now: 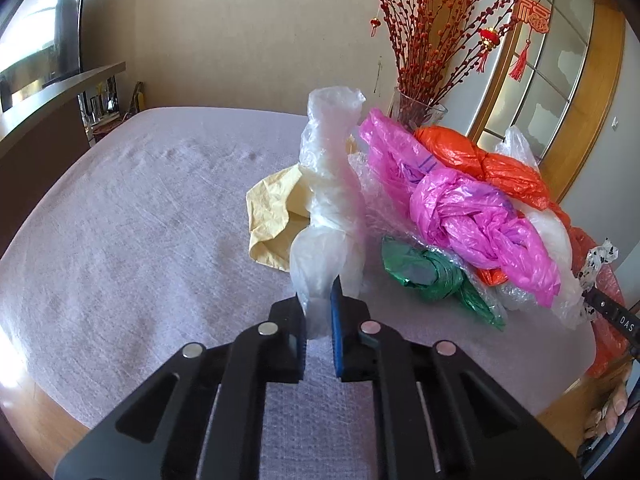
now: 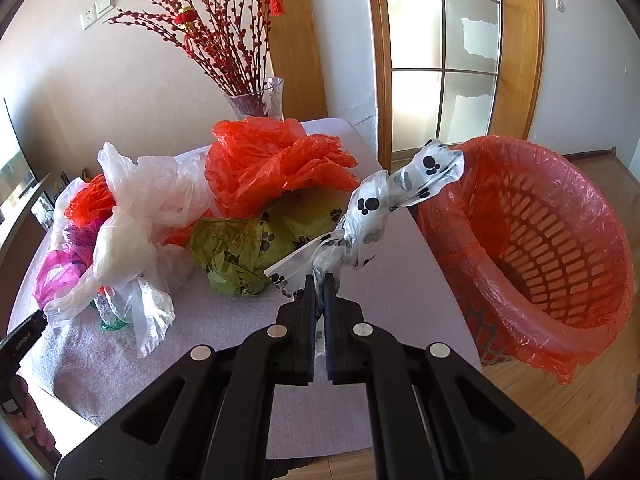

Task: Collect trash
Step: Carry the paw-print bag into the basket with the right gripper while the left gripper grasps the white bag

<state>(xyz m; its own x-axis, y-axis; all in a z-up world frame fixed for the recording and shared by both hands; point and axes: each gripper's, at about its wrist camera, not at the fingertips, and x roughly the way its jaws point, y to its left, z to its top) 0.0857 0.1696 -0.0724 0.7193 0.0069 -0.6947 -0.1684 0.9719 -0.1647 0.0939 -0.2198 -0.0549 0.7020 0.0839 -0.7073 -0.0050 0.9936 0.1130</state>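
With the right gripper (image 2: 319, 286) clamping the paw-print bag (image 2: 376, 208), it should clear the lined basket (image 2: 560, 240) rim before releasing, while the left gripper (image 1: 320, 300) pinches the clear bag (image 1: 328, 200).

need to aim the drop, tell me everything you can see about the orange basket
The orange basket is round plastic with slotted lattice walls, lined with a thin translucent red bag folded over its rim. In the right wrist view it appears tipped, its mouth facing the camera, and looks empty. It sits beside the table's right edge over the wood floor. The paw-print bag held by the right gripper reaches toward its rim; contact is unclear.
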